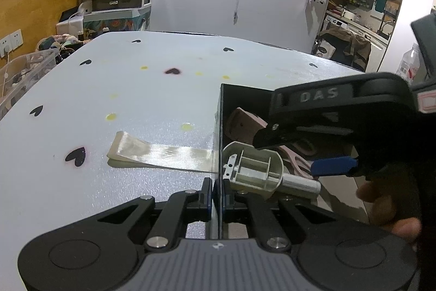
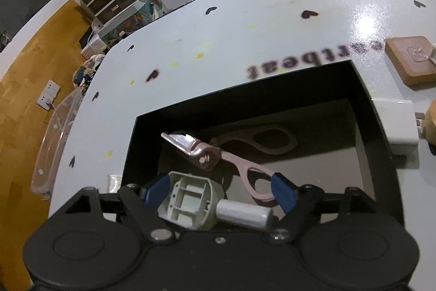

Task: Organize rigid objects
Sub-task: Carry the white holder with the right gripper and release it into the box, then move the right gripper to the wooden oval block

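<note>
1. The left gripper (image 1: pixel 217 195) is closed tight on the near-left wall of the black box (image 1: pixel 221 111), one finger inside and one outside, pinching the thin wall between the pads.
2. The right gripper (image 2: pixel 218 191) stands wide over the box's near end. Its blue pads (image 2: pixel 282 190) flank the grey part (image 2: pixel 190 202) without pressing it; the left pad is just beside the part's housing, the right pad well clear of its white stub.
3. In the left wrist view the right gripper (image 1: pixel 308 154) reaches in from the right above the box, with fingers of the person's hand (image 1: pixel 387 209) below it.
4. The grey part (image 1: pixel 253 171) lies inside the box at its near-left corner, open ribbed side up, with the white cylindrical stub pointing right.
5. Behind it in the box lie pink scissors (image 2: pixel 218 157), blades toward the left wall, handles toward the right; one handle loop is near the right pad.
6. The box (image 2: pixel 362 89) sits on a pale desk (image 2: pixel 245 26) printed with dark hearts.
7. A strip of clear tape (image 1: pixel 160 152) runs from the box's left wall out across the desk.
8. By the box's right side lie a white charger (image 2: pixel 395 124) and, toward the far right, a wooden block (image 2: pixel 408 64).
</note>
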{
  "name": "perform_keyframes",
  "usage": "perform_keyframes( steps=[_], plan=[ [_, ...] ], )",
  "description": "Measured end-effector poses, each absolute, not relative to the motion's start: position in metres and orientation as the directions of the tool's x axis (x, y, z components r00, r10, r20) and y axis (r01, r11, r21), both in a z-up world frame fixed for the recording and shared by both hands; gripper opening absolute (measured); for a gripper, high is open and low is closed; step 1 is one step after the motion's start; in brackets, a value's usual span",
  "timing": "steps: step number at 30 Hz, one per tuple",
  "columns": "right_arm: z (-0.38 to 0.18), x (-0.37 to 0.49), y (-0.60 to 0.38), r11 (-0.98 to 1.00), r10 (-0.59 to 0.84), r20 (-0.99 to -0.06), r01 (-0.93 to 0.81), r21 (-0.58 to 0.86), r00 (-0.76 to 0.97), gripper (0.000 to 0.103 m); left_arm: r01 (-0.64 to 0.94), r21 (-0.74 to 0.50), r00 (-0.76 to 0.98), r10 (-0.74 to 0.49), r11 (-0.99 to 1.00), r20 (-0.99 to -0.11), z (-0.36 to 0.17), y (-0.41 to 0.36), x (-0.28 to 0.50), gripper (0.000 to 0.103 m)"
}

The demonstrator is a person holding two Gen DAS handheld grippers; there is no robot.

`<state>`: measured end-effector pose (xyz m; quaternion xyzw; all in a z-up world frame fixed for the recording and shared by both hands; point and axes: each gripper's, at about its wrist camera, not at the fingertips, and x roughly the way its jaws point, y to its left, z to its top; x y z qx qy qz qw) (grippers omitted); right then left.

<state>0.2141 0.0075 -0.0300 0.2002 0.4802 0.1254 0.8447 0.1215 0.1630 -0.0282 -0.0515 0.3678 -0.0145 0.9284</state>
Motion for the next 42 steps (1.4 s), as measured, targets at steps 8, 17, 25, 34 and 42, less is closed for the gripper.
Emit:
perform_keyframes(
  steps=[8, 17, 25, 34, 42],
  plan=[
    [-0.012, 0.203, -0.012, 0.852, 0.476, -0.703, -0.079, 0.518, 0.529, 0.091, -0.015, -0.107, 0.729, -0.062, 0.994, -0.682, -0.028, 0.163, 0.122, 0.006],
    [0.015, 0.180, -0.038, 0.801, 0.570, -0.584, -0.234, 0.551, 0.577, 0.103, -0.026, -0.106, 0.728, -0.054, 0.994, -0.684, -0.029, 0.162, 0.123, 0.006],
    [0.031, 0.153, -0.085, 0.809, 0.546, -0.497, -0.268, 0.523, 0.675, 0.103, -0.037, -0.103, 0.731, -0.044, 0.994, -0.681, -0.029, 0.160, 0.122, 0.005],
    [0.023, 0.124, -0.138, 0.887, 0.371, -0.488, -0.145, 0.439, 0.790, 0.103, -0.049, -0.110, 0.742, -0.038, 0.993, -0.670, -0.027, 0.160, 0.120, 0.005],
    [-0.010, 0.125, -0.174, 0.906, 0.280, -0.562, -0.020, 0.424, 0.778, 0.103, -0.060, -0.112, 0.741, -0.031, 0.992, -0.671, -0.025, 0.159, 0.120, 0.005]
  ],
)
